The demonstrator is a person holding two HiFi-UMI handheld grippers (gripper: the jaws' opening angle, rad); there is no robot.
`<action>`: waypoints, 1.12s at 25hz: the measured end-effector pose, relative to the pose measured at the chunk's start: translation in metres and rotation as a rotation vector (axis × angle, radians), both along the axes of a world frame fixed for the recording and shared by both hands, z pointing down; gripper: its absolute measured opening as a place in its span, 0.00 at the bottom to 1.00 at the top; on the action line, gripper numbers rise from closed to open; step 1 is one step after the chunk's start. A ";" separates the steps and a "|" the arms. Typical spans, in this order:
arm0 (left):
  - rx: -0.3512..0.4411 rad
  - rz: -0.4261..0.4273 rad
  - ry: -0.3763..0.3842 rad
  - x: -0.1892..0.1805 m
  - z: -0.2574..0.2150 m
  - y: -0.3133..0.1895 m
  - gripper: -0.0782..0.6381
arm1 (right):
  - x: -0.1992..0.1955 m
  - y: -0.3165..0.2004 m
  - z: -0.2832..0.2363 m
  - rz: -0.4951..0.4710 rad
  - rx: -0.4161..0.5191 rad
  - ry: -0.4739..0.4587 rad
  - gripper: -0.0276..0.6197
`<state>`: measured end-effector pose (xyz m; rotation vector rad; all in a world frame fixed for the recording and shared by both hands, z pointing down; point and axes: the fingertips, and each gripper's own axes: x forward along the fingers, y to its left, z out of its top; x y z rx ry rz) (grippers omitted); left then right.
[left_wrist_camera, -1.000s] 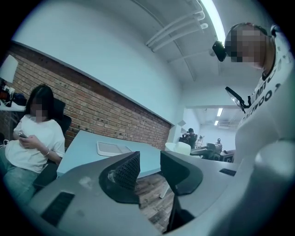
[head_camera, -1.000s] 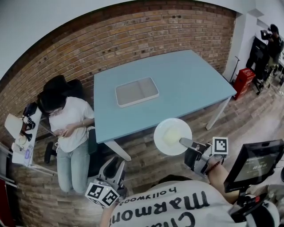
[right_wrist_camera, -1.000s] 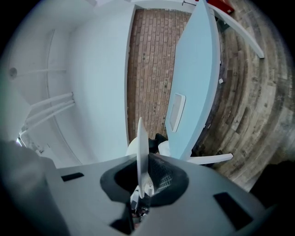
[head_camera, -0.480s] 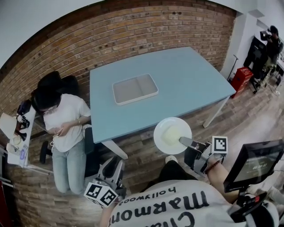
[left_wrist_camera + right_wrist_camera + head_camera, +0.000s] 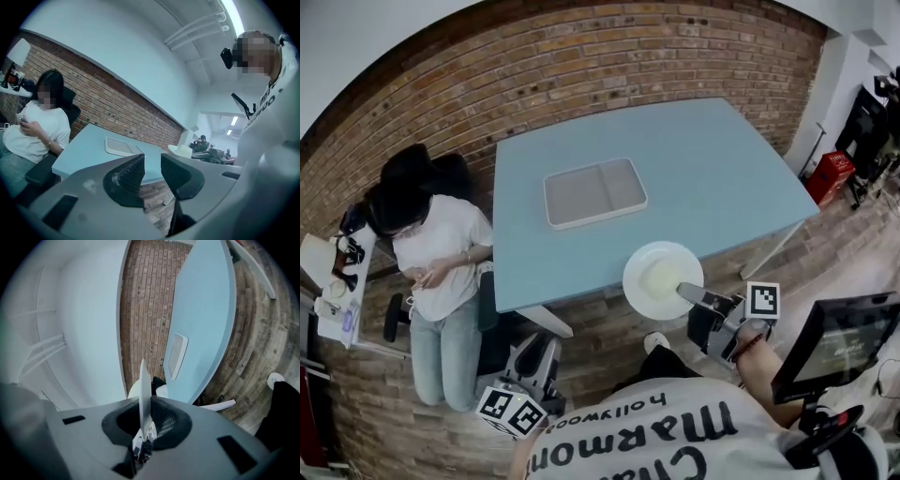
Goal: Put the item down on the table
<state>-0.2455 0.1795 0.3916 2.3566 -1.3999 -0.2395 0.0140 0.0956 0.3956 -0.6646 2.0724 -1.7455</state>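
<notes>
A round white plate (image 5: 661, 278) is clamped at its near rim by my right gripper (image 5: 694, 296), which is shut on it. The plate hangs over the near edge of the light blue table (image 5: 722, 178). The right gripper view shows the plate edge-on (image 5: 142, 385), rising from between the pads of the right gripper (image 5: 143, 427). My left gripper (image 5: 542, 347) hangs low at the left, off the table and over the floor. Its jaws stand a little apart with nothing between them in the left gripper view (image 5: 152, 164), where the plate (image 5: 180, 151) shows at the right.
A shallow white two-part tray (image 5: 594, 192) lies on the table's middle. A seated person (image 5: 431, 258) is at the table's left side, beside a small white stand (image 5: 328, 300) with objects. A red crate (image 5: 830, 176) and a dark screen (image 5: 830, 342) are to the right.
The plate and my right gripper have come forward from over the floor to over the table's near edge. The left gripper has stayed low at the left.
</notes>
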 end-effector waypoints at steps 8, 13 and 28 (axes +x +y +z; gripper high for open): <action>-0.037 -0.036 0.002 0.020 0.001 -0.062 0.26 | 0.008 -0.084 0.012 -0.064 -0.035 -0.013 0.09; -0.052 -0.055 -0.015 0.041 -0.007 -0.101 0.26 | 0.026 -0.136 0.018 -0.090 -0.064 -0.007 0.09; -0.105 -0.207 -0.020 0.072 0.006 -0.188 0.26 | 0.052 -0.260 0.053 -0.193 -0.117 0.067 0.09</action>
